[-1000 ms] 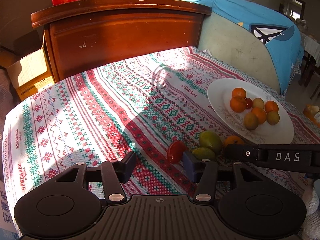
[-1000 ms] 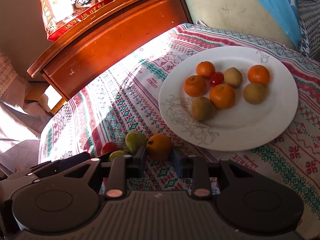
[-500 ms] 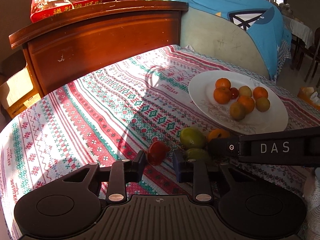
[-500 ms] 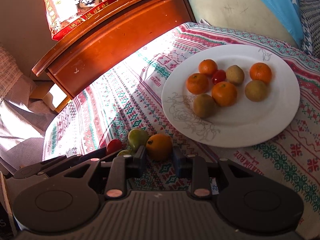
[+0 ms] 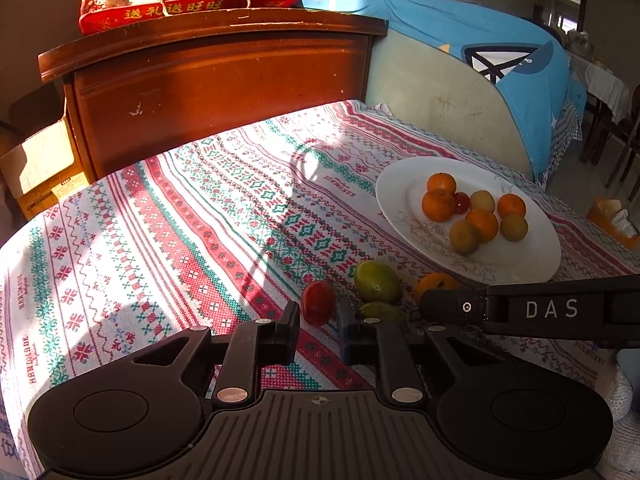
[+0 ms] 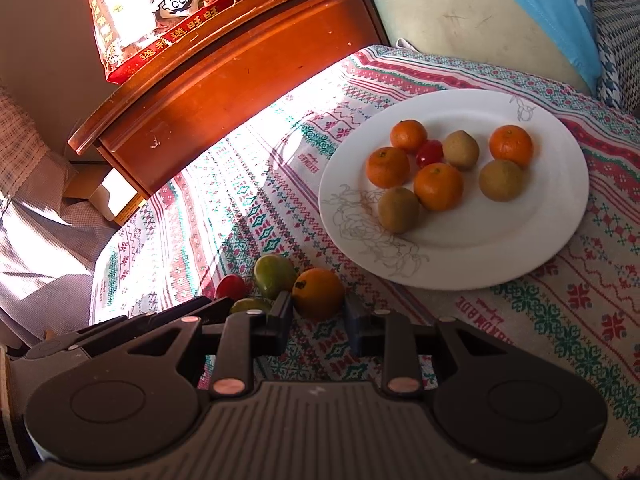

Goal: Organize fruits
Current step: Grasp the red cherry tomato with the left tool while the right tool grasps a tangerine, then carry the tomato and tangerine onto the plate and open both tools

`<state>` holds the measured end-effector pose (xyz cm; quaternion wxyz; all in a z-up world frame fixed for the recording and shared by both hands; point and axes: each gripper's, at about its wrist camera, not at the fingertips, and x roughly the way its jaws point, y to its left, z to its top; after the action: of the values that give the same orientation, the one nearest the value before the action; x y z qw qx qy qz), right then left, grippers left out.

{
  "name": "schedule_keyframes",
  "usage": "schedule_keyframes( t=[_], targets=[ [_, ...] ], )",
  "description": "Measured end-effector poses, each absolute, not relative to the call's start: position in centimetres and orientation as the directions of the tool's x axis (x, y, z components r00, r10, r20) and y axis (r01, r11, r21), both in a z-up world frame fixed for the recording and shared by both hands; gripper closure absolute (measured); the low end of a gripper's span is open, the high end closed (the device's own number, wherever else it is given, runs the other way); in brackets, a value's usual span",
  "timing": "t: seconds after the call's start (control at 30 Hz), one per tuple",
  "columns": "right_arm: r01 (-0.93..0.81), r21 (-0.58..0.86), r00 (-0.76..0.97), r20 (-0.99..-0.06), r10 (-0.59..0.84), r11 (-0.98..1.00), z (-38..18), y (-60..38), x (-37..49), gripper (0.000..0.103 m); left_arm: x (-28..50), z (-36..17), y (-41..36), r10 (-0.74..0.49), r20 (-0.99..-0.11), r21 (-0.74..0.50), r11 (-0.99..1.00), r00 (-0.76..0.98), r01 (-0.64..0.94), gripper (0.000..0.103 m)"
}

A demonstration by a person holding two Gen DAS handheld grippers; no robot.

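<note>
Tomato (image 5: pixel 317 303) sits between my left tool's (image 5: pixel 318 330) parted fingers; my right tool (image 6: pixel 318 320) gapes around the orange (image 6: pixel 318 293).

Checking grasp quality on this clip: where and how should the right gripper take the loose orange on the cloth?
Grip the orange across its widest middle, coming in low from the near side as the right gripper is lined up now. It is round, with its left side close to the green fruit, so one finger must slip between them.

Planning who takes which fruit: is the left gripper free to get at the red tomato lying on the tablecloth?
Probably yes: the left gripper is open with the red tomato right between its fingertips. A green fruit lies just beyond its right finger, and nothing blocks the gap.
</note>
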<state>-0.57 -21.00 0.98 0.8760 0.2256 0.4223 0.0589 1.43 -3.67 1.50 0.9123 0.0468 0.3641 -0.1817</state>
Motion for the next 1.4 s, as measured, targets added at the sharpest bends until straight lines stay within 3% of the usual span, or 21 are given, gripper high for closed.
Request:
schedule_keyframes(
  t=[0.33,0.73,1.13,1.4],
  targets=[
    [0.091,0.453,0.628,-0.717,0.302,0.887,0.7,-21.0,-0.7,0.075,2.5,0.8,-3.8,-0.291,-0.688,-0.061,0.936,0.665,0.347,0.082],
    [0.071,0.479,0.677,-0.667,0.311,0.875,3.2,-22.2,-1.5,0.075,1.5,2.9,-5.0,-0.28,-0.636,-0.022,0.938,0.719,0.346,0.087],
    [0.066,0.433,0.731,-0.634,0.252,0.899,8.6,-27.5,-0.3,0.075,0.9,9.6,-7.2,-0.399,-0.54,-0.077,0.9,0.741,0.429,0.087],
    [0.157,0.393,0.702,-0.69,0.178,0.906,7.6,-32.0,1.3,0.075,1.7,8.7,-11.2,-0.48,-0.593,-0.111,0.844,0.646,0.525,0.086]
  ],
)
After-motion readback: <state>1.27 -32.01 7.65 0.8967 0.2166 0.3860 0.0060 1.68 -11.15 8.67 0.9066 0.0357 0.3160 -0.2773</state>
